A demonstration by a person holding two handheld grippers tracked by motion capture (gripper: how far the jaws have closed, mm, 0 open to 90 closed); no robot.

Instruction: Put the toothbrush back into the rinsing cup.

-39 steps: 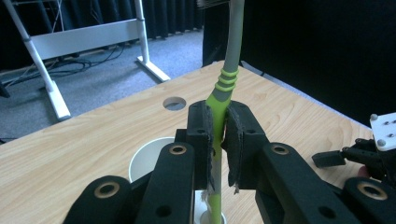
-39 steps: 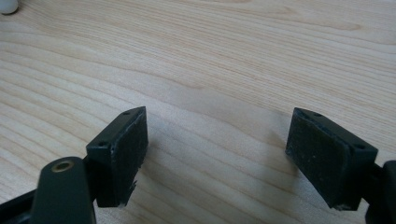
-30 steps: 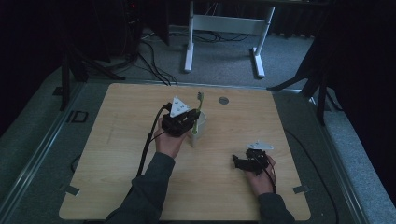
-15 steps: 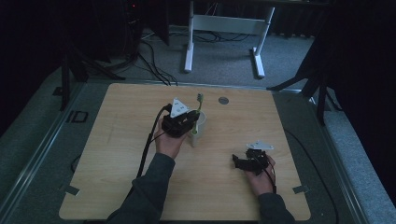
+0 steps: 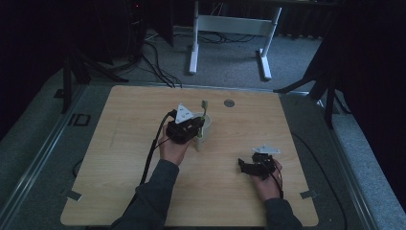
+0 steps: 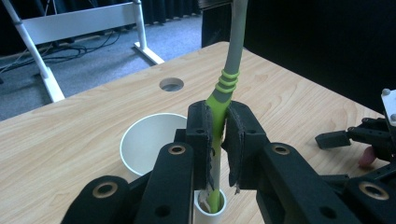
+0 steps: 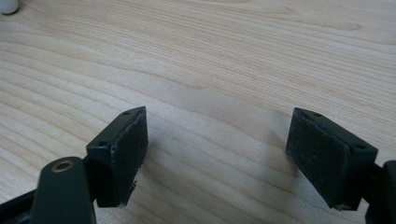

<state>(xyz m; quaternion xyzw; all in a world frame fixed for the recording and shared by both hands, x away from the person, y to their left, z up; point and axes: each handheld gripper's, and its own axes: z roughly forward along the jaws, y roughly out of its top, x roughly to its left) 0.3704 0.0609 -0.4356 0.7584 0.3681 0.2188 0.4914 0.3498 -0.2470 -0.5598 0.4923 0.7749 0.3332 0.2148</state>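
Observation:
A toothbrush (image 6: 232, 56) with a green and grey handle stands upright, and my left gripper (image 6: 218, 126) is shut on its green part. Its lower end sits inside a small white tube (image 6: 210, 211) on the table. A white cup (image 6: 149, 140) stands just behind the tube. In the high view the left gripper (image 5: 186, 127) is at mid-table with the toothbrush (image 5: 204, 106) sticking up beside the cup (image 5: 208, 125). My right gripper (image 5: 246, 166) rests low at the right front, and its jaws (image 7: 215, 149) are open over bare wood with nothing between them.
A round hole (image 5: 229, 102) is set in the wooden tabletop (image 5: 119, 143) near its far edge. A white frame (image 5: 230, 24) stands on the floor beyond the table. Tape marks (image 5: 72, 194) sit at the front corners.

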